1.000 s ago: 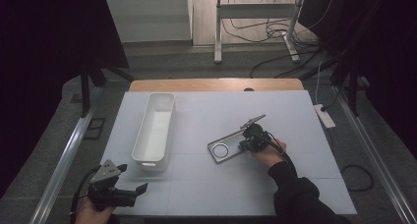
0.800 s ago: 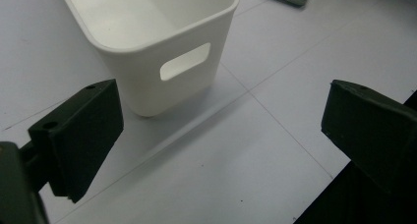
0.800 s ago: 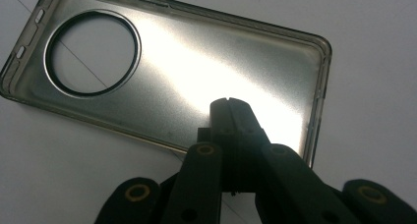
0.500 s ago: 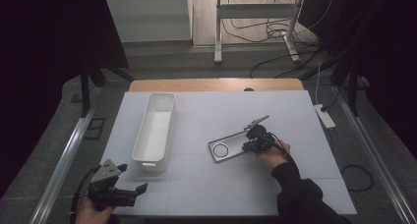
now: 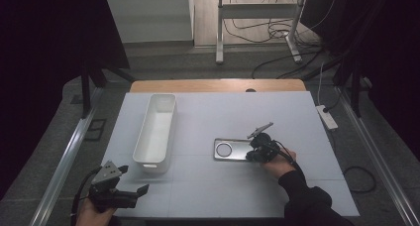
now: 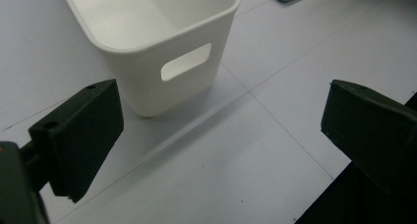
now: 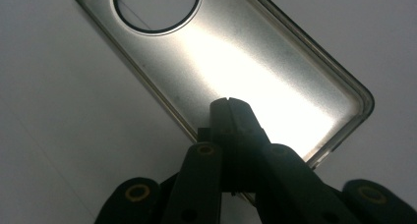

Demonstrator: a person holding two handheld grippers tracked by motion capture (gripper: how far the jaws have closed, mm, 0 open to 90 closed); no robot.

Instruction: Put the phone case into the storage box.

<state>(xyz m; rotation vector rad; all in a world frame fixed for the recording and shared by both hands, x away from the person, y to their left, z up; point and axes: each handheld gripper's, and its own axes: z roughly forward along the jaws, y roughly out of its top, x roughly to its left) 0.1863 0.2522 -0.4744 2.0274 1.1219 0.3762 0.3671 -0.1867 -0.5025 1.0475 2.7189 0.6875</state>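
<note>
A clear phone case (image 5: 233,149) with a round camera hole lies flat on the white table mat (image 5: 223,191), right of centre. My right gripper (image 5: 251,154) is at the case's right end. In the right gripper view its jaws are pressed together, and the tips (image 7: 228,106) lie over the inner face of the case (image 7: 255,52), just past one long rim. Whether they touch it I cannot tell. My left gripper (image 5: 132,180) hangs near the front left corner, open, with nothing between its pads (image 6: 78,135).
A long white bin (image 5: 172,123) stands empty left of centre; its near end with a handle slot (image 6: 147,81) is just ahead of the left gripper. A white power strip (image 5: 327,117) lies off the mat's right edge. Cables trail on the floor behind.
The right hand has shifted a little to the right and toward me. The phone case has turned slightly, so it now lies square to the table. The left gripper has stayed put.
</note>
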